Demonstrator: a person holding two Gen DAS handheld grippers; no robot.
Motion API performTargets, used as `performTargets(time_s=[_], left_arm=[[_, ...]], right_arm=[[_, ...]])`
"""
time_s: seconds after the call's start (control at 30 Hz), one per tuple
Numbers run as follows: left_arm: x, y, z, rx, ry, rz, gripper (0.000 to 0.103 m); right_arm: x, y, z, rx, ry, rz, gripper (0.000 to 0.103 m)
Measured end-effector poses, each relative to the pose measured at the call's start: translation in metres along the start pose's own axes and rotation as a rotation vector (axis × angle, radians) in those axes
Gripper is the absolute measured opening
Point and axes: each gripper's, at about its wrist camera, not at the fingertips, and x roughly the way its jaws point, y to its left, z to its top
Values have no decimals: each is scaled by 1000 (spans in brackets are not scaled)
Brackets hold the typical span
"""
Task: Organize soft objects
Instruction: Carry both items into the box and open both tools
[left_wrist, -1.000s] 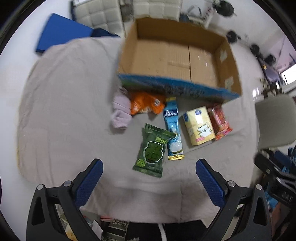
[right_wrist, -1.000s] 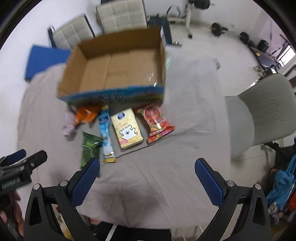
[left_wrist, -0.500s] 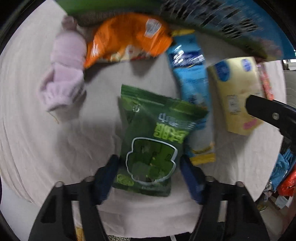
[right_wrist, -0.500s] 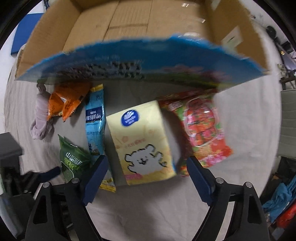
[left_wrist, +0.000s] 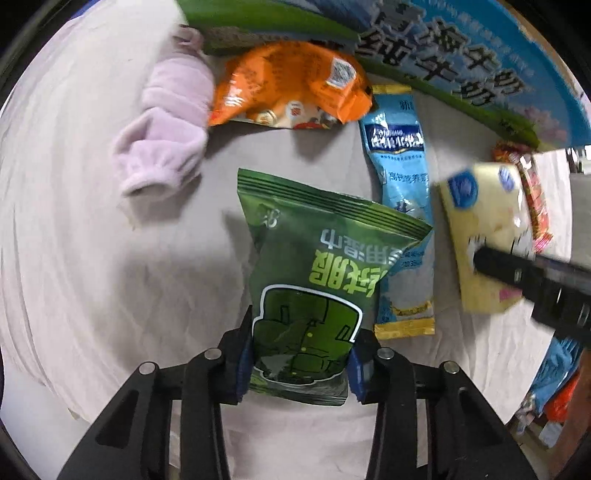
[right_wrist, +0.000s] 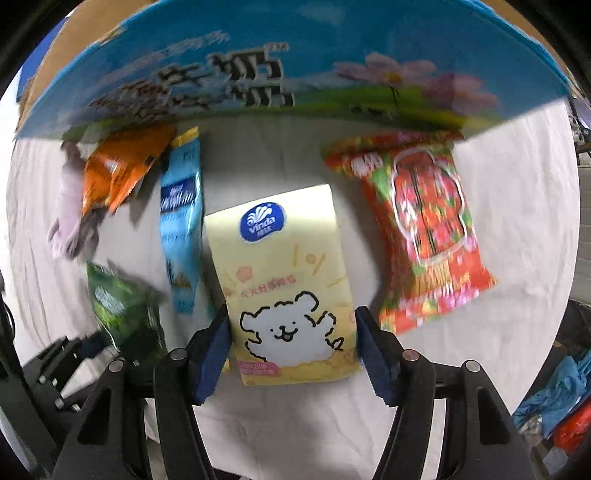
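Note:
A green snack bag (left_wrist: 314, 266) lies on the pale cloth, and my left gripper (left_wrist: 301, 332) stands straight down over it. Its jaws are closing, and both blue pads press the bag's lower half. The right wrist view shows a yellow tissue pack (right_wrist: 280, 273) with a white bear on it. My right gripper (right_wrist: 291, 317) is closing on the pack, its pads against the two long sides. The right gripper's black finger (left_wrist: 535, 280) shows over the same pack (left_wrist: 480, 221) at the right of the left wrist view.
A purple sock (left_wrist: 166, 122), an orange bag (left_wrist: 288, 85) and a light blue sachet (left_wrist: 402, 177) lie beyond the green bag. A red packet (right_wrist: 424, 229) lies right of the tissue pack. The blue printed wall of the cardboard box (right_wrist: 295, 66) rises just behind all of them.
Both grippers have dropped from high above the table down onto the packets. Their jaws have gone from wide open to closed, the left around the green bag, the right around the yellow pack.

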Motion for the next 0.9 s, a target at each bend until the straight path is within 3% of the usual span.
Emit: performTargets(time_s=[0.27, 0.4, 0.5, 0.67, 0.9], left_arm=[[-87, -1, -36, -58, -120, -40, 37], [-155, -8, -43, -50, -235, -65, 37], [-198, -16, -43, -31, -306, -92, 37], [-263, -34, -18, 34, -374, -140, 37], [-243, -55, 84, 70, -319, -229, 37]], right_arm=[[-32, 1, -50, 3, -54, 109, 66], [-84, -7, -68, 0, -120, 163, 66], [-142, -15, -63, -3, -190, 188, 66], [-201, -23, -52, -1, -295, 194, 66], [-232, -41, 9, 71, -367, 115, 66]])
